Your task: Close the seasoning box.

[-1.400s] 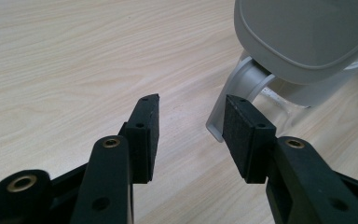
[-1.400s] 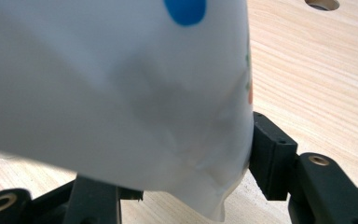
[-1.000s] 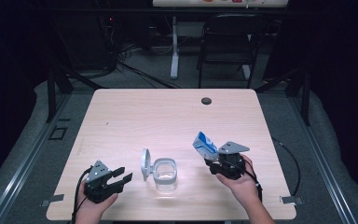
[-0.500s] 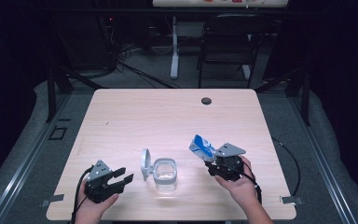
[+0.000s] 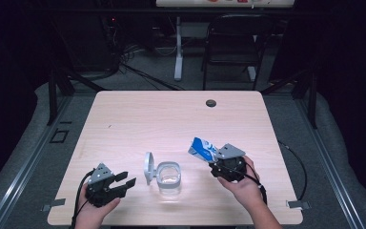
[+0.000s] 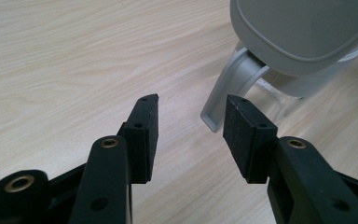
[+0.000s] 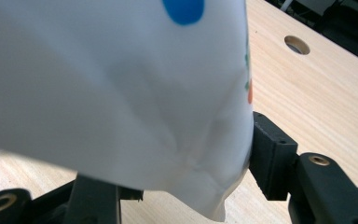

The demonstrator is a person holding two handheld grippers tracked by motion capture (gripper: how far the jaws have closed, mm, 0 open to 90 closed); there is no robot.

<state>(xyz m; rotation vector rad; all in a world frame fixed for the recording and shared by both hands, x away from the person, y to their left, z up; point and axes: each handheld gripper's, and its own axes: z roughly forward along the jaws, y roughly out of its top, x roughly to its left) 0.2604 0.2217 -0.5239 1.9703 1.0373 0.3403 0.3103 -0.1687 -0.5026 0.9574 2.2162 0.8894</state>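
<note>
We note the light wood-grain table (image 5: 138, 124) with rounded corners as the largest thing in the high view, its top bare apart from a small dark round hole (image 5: 211, 103) near the far edge and the items at the near edge. Next in size, the person's right hand (image 5: 240, 183) comes in from the bottom right and bears the right gripper (image 5: 208, 160), which is clamped on a blue-and-white soft packet (image 5: 201, 148); the packet is lifted off the table and tilted, its free end pointing toward the left and the middle of the table. In the right gripper view the white wrinkled side of that packet (image 7: 121, 93), with a blue spot near the top, sits between the two black jaws and bulges against the right one. The person's left hand (image 5: 93, 210) holds the left gripper (image 5: 126, 180) low over the near left of the table, its jaws spread apart with bare wood between them, gripping nothing. Just to the right of it stands a small clear plastic container (image 5: 169, 177) with a grey rim, upright on the table, between the two grippers; we cannot tell whether anything is in it. Its grey hinged lid (image 5: 148, 168) stands open and upright on the container's left side. In the left gripper view the lid (image 6: 303, 32) and its hinge arm lie just beyond the jaw tips, apart from them.
</note>
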